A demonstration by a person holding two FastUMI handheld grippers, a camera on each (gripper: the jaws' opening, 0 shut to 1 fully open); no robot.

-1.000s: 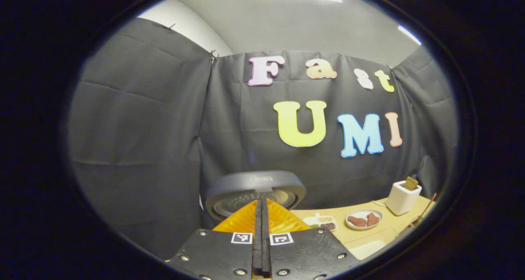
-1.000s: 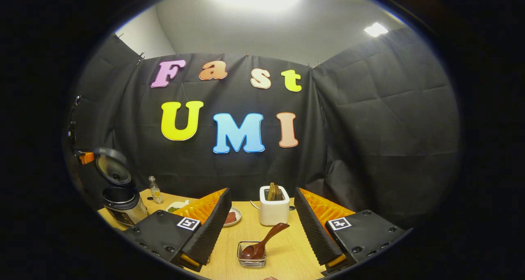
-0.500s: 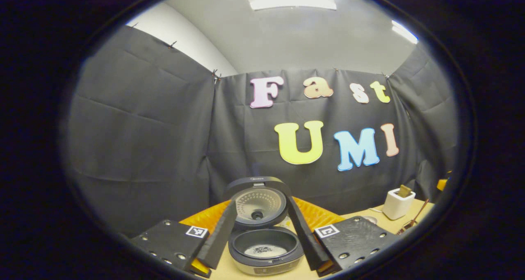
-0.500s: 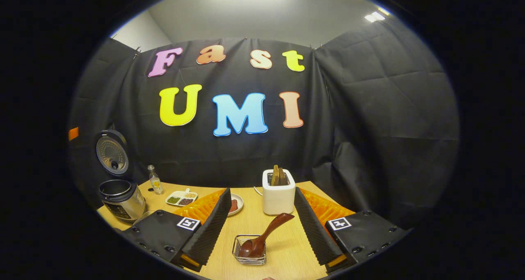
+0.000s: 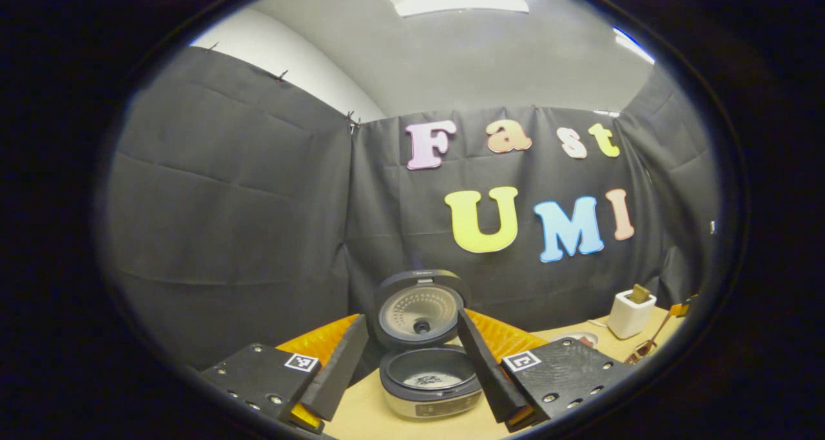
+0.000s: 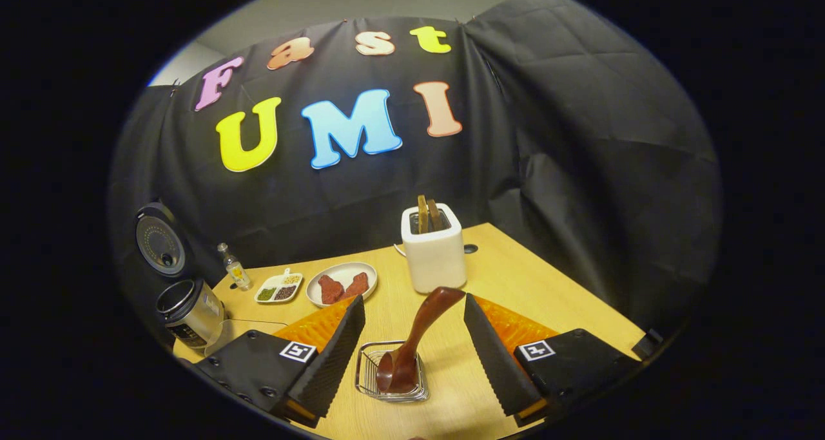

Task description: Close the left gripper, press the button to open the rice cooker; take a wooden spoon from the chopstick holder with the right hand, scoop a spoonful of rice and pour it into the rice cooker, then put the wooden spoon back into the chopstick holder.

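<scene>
The pale wooden table (image 6: 509, 279) carries everything. At its left end, in the right gripper view, the round metal-walled rice cooker (image 6: 188, 310) stands with its lid (image 6: 159, 239) swung upright; the left gripper view shows the dark inner pot (image 5: 430, 375) with a little rice at the bottom. The white boxy toaster (image 6: 434, 256) stands near the back. The wire chopstick holder (image 6: 388, 377) sits just ahead of the right gripper (image 6: 412, 324), whose ridged fingers are spread wide and hold nothing. The smooth dark wooden spoon (image 6: 417, 334) stands in it bowl down, its handle leaning up and to the right between those fingers. The left gripper (image 5: 412, 340) is also spread wide, framing the cooker.
</scene>
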